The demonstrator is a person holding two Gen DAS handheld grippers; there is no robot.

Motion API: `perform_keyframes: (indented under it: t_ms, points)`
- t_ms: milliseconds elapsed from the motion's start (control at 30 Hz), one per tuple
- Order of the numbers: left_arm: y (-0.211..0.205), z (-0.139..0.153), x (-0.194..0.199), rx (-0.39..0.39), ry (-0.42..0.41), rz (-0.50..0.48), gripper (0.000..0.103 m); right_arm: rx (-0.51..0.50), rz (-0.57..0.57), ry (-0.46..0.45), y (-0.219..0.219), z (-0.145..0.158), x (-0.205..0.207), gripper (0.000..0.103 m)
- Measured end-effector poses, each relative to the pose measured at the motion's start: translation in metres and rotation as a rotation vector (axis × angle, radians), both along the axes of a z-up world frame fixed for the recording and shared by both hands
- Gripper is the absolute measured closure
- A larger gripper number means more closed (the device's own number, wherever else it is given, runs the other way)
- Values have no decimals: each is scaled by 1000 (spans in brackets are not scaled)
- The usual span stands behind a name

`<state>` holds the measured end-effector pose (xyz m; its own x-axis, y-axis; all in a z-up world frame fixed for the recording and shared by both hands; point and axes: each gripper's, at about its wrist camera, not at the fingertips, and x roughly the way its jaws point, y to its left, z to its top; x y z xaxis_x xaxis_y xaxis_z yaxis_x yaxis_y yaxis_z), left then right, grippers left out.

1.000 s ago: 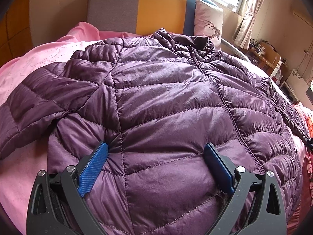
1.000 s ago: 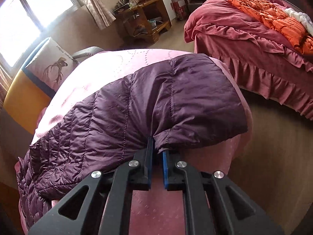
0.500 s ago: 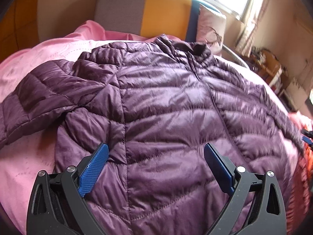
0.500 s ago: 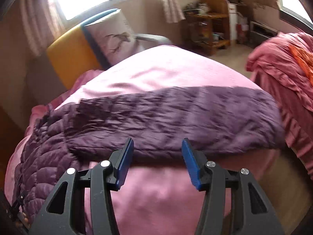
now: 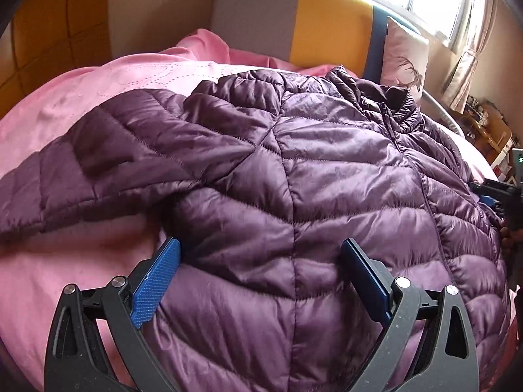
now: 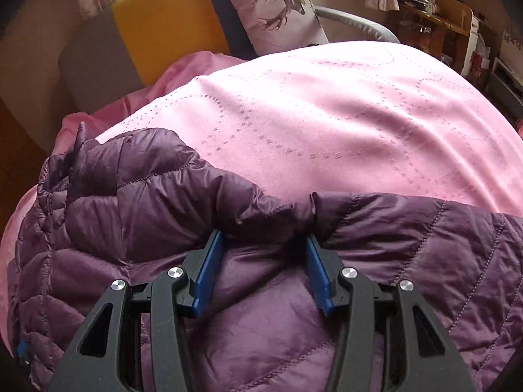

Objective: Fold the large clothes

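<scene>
- The purple puffer jacket (image 5: pixel 310 196) lies front-up on the pink bed (image 6: pixel 343 107), collar toward the headboard, sleeves spread sideways.
- The right gripper (image 6: pixel 263 258), fingers apart, straddles the bunched fabric where the right sleeve (image 6: pixel 425 235) joins the body, nearer its grasp than the left.
- The left gripper (image 5: pixel 261 277) hangs wide open over the hem.
- A second ago the right fingers pinched the sleeve's cuff; they have let go and moved inward.

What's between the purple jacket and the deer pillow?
Only bare pink bedspread, seen in the right wrist view, between the purple jacket and the deer pillow.
</scene>
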<state>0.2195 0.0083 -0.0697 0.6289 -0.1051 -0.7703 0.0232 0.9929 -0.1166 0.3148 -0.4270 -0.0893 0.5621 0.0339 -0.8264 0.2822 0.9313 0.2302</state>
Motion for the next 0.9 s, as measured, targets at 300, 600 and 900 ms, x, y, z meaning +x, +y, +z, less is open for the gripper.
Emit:
perform_keyframes:
  t_ms: [300,600,900]
  points:
    - [12,7,-16,-68,-41,-5,6,53,-119,-100,-23,37,-81,29]
    - [18,10,-33,-77,-54,-11,6,305,-427,-62,-95,25,-240,29]
    - [26,2,-58,-61,-16,4,6,490,-831,-174,-196,2,-318,29]
